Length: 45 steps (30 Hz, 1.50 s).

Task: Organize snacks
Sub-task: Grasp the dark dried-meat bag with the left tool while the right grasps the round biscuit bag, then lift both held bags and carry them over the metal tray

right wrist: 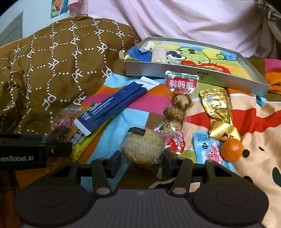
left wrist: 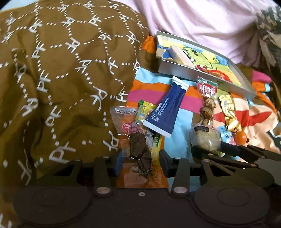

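Home bedroom, colourful cartoon bedsheet (right wrist: 123,112), brown patterned quilt (right wrist: 52,70), pink bedding (right wrist: 193,21)

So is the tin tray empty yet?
No. The tray already holds a pale wrapped bar and a red packet.

A round wrapped cake (right wrist: 143,149) lies at 6 o'clock; an egg packet (right wrist: 177,107) at 12; a shallow metal tray (right wrist: 175,71) lies beyond

A brown quilted cover (left wrist: 58,73) printed with white dotted diamonds and "PF" letters was seen filling the left of both frames. A striped, multicoloured cartoon sheet (right wrist: 254,133) was spread across the lower right. Pale pink fabric (right wrist: 184,21) was draped along the top, and a cartoon sticker (right wrist: 58,7) was fixed at the upper left.
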Each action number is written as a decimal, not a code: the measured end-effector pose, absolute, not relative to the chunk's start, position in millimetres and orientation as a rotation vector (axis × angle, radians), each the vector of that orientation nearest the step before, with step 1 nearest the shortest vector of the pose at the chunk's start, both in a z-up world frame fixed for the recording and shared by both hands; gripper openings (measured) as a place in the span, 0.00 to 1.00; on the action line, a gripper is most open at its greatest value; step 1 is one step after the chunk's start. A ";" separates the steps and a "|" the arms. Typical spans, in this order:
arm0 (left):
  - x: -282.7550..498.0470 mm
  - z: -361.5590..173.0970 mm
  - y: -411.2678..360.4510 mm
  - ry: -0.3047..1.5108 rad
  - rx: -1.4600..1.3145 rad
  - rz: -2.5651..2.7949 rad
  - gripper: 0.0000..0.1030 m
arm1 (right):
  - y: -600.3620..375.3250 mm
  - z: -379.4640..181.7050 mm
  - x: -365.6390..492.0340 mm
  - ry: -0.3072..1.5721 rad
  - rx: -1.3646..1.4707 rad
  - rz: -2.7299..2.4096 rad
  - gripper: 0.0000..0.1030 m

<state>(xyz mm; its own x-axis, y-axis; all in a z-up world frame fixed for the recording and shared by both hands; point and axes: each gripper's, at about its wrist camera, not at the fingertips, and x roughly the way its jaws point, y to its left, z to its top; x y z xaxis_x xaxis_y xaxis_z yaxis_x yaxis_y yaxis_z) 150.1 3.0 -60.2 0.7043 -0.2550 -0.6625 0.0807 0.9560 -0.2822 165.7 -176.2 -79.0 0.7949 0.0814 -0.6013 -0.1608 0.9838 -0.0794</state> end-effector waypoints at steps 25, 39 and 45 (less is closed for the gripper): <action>86.7 -40.8 4.9 0.746 -0.491 -0.053 0.43 | -186.5 -48.2 133.2 0.489 -0.178 0.105 0.54; 101.9 8.3 -22.5 0.596 -0.420 -0.111 0.43 | -199.2 -16.8 114.5 0.372 -0.171 0.100 0.54; 132.5 30.4 -46.4 0.532 -0.396 -0.123 0.43 | -216.5 11.9 133.8 0.301 -0.189 0.086 0.54</action>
<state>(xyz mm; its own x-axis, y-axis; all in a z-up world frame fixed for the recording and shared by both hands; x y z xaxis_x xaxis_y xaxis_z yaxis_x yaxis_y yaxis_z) 132.5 -46.4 30.4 0.8565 -0.2155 -0.4691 0.0126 0.9172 -0.3982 133.8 -216.5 11.9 0.9515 0.0556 -0.3025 -0.1119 0.9787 -0.1720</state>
